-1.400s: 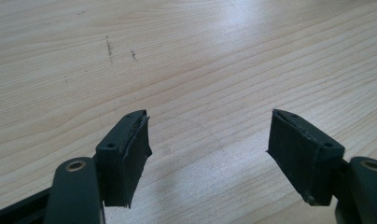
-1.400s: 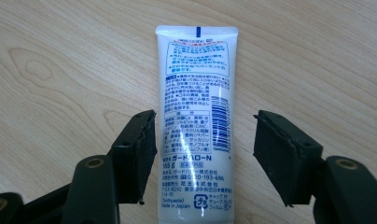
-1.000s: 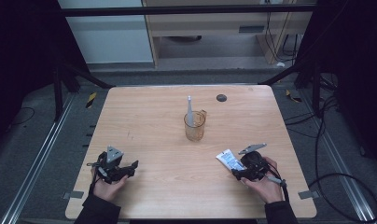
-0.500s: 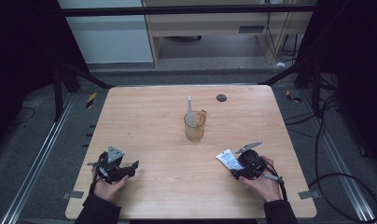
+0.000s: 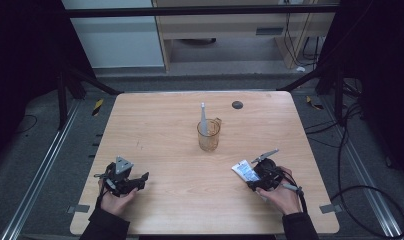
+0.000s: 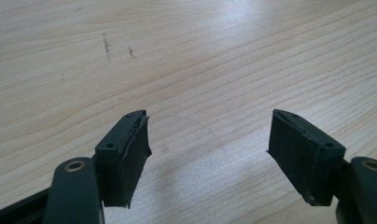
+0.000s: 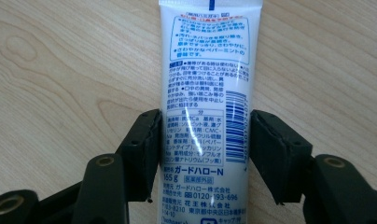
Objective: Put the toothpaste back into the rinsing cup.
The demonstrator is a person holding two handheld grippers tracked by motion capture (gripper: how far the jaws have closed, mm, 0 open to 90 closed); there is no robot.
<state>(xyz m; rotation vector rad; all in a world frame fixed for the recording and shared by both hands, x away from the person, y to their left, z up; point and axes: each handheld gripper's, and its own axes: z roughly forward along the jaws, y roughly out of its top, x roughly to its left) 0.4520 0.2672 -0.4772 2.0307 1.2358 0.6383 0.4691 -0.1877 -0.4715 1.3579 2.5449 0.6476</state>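
A white toothpaste tube [image 7: 207,93] with blue print lies flat on the wooden table [image 5: 165,130], at the front right in the high view [image 5: 242,171]. My right gripper [image 7: 205,121] straddles it, one pad by each long edge. Its jaws have just been closing with the tube between them. The left pad is at the tube's edge and a thin dark line shows at the right pad; the tube is not squeezed. At the front left my left gripper [image 5: 140,181] rests low over bare wood, jaws wide open and empty [image 6: 207,126].
An amber see-through cup [image 5: 208,136] stands at the table's middle with a white toothbrush [image 5: 203,117] upright in it. A small dark round spot [image 5: 237,105] lies near the far edge. Cables and black frame legs surround the table on the floor.
My right gripper has edged slightly toward the tube. The left hand and the tube have stayed put.
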